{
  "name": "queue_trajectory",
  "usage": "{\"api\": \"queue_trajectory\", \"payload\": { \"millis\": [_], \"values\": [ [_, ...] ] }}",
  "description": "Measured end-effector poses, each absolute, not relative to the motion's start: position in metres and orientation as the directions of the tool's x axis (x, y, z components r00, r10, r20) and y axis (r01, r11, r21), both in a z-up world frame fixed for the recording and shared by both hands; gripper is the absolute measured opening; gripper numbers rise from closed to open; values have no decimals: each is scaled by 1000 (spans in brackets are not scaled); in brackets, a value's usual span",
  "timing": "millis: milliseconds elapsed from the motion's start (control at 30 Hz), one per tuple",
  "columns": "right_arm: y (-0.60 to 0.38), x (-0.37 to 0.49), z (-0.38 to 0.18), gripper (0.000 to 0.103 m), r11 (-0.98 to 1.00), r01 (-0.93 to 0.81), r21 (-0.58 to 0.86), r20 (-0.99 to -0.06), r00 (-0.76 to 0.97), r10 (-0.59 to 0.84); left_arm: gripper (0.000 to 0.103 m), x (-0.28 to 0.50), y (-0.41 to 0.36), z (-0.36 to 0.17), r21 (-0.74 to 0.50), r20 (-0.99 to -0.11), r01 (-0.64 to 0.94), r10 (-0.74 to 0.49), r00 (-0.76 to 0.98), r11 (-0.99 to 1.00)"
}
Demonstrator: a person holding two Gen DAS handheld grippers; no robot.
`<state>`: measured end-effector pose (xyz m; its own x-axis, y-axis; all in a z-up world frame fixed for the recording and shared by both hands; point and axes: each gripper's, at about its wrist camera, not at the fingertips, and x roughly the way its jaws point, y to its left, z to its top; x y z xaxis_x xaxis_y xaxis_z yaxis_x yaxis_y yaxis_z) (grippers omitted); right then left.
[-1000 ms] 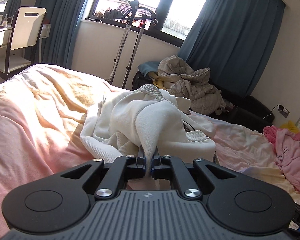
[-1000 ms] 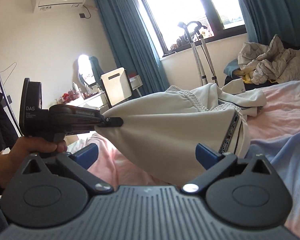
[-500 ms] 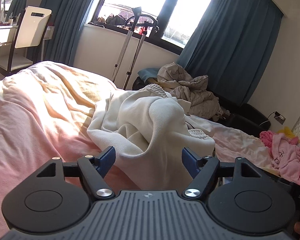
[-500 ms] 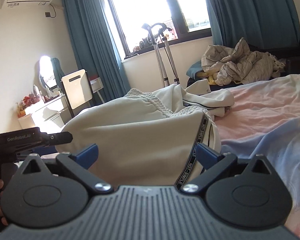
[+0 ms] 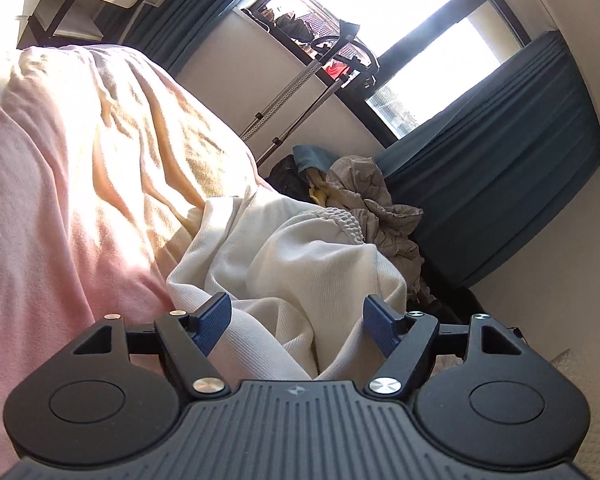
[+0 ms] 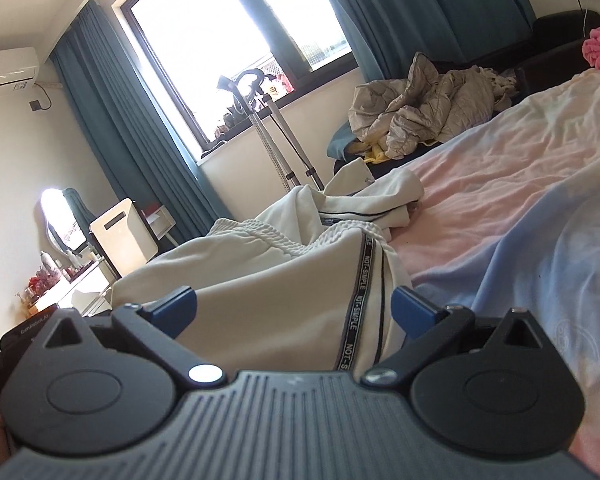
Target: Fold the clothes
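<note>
The cream sweatpants (image 6: 268,280) lie in a loose heap on the bed (image 6: 500,200), near the edge where the person stands, and both tools point straight into them. Their long axis runs away from the tongs toward the window-side edge of the bed, with the ribbed waistband (image 6: 260,232) bunched at the middle and the printed side stripe (image 6: 360,292) running back toward the right gripper (image 6: 294,306). That gripper looks the nearer one: its blue pads stand wide apart with the stripe side of the cloth between them, clamped on nothing. The left gripper (image 5: 296,322) is spread just as wide over a rumpled fold of the same sweatpants (image 5: 300,272), tilted so the room leans in its view. Neither holds any fabric. I'd judge the next grab belongs at this near edge.
</note>
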<state>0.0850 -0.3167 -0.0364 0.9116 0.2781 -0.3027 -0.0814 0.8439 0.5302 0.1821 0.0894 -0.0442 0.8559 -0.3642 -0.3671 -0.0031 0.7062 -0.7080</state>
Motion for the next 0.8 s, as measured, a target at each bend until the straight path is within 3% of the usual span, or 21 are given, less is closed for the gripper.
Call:
{"api": "queue_trajectory", "payload": {
  "millis": [267, 400, 567, 633, 700, 800],
  "values": [
    [-324, 91, -41, 103, 808, -64, 585, -300, 909, 289, 76, 265, 70, -15, -677, -397, 31, -401, 826, 735],
    [-326, 99, -46, 103, 804, -52, 593, -310, 906, 287, 76, 312, 17, -5, -516, -568, 88, -417, 709, 852],
    [-326, 105, -53, 103, 822, -43, 567, -328, 904, 274, 71, 329, -32, -22, -296, -717, 75, -274, 641, 952],
    [-327, 107, -59, 103, 820, -36, 571, -338, 900, 275, 42, 318, -40, -23, -251, -707, 89, -245, 664, 964],
    [-329, 109, -63, 103, 812, -29, 583, -346, 896, 280, 26, 304, -40, -18, -216, -680, 108, -228, 697, 970],
    [-328, 107, -62, 103, 807, -40, 589, -338, 895, 292, 20, 275, -28, -1, -228, -620, 133, -249, 744, 965]
  ]
}}
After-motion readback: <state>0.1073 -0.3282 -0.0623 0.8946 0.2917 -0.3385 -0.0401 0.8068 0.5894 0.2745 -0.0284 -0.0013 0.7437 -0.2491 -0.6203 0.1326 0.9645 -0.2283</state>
